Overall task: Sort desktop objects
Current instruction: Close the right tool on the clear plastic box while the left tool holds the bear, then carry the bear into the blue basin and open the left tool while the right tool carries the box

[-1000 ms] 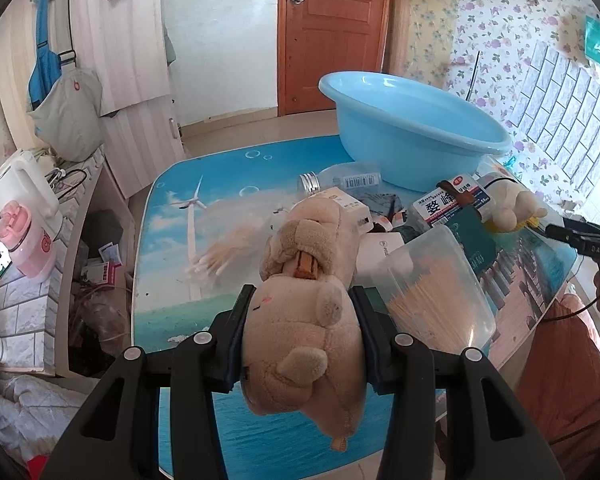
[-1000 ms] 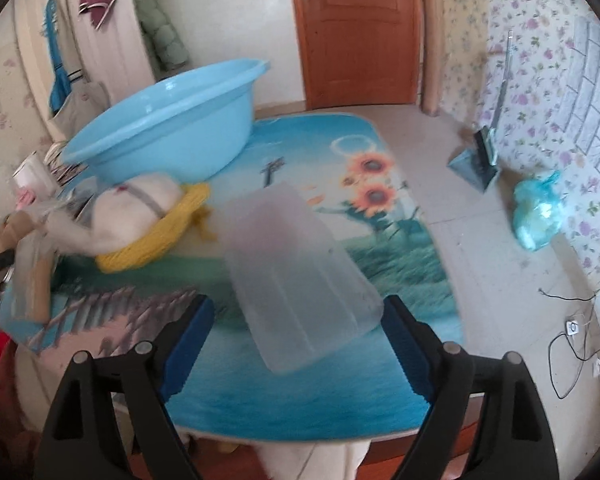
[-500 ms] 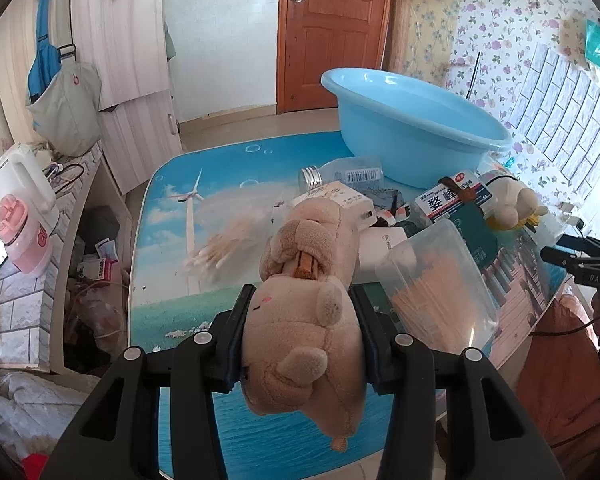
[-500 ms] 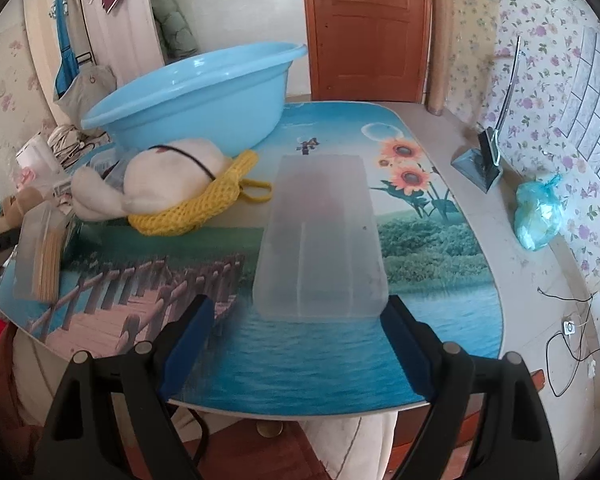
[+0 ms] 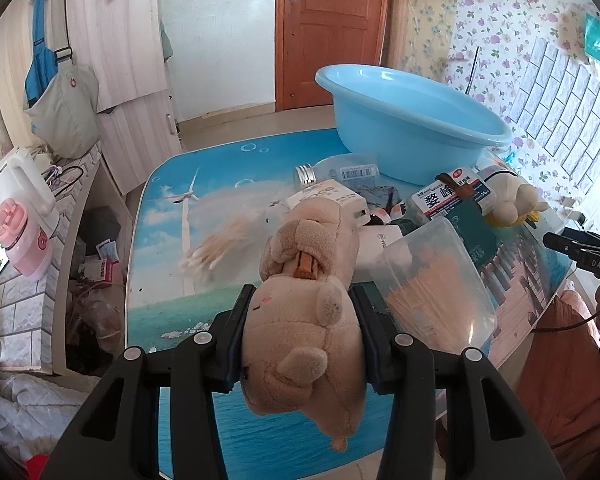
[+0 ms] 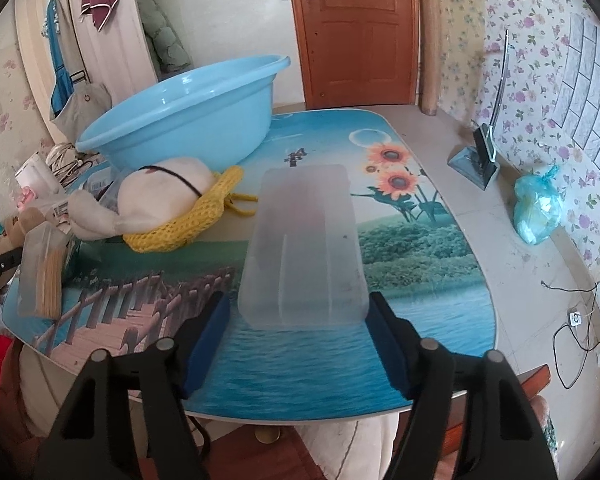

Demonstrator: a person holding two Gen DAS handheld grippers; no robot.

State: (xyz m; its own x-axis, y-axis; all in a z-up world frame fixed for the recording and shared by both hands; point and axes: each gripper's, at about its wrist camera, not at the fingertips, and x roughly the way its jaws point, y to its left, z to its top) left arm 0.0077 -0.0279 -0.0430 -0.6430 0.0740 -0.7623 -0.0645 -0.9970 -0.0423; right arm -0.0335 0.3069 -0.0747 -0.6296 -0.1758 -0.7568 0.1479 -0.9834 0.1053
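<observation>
On the left, the left gripper [image 5: 300,336] squeezes a brown soft toy [image 5: 304,312] and holds it up over the near edge of the bench [image 5: 168,216]. I think the toy should go in the blue tub [image 5: 412,128] at the far side. Lift it high over the swab box [image 5: 436,288] so nothing gets knocked. On the right, the right gripper [image 6: 298,334] is wide open, with a clear box [image 6: 304,248] lying between its fingers, not squeezed.
</observation>
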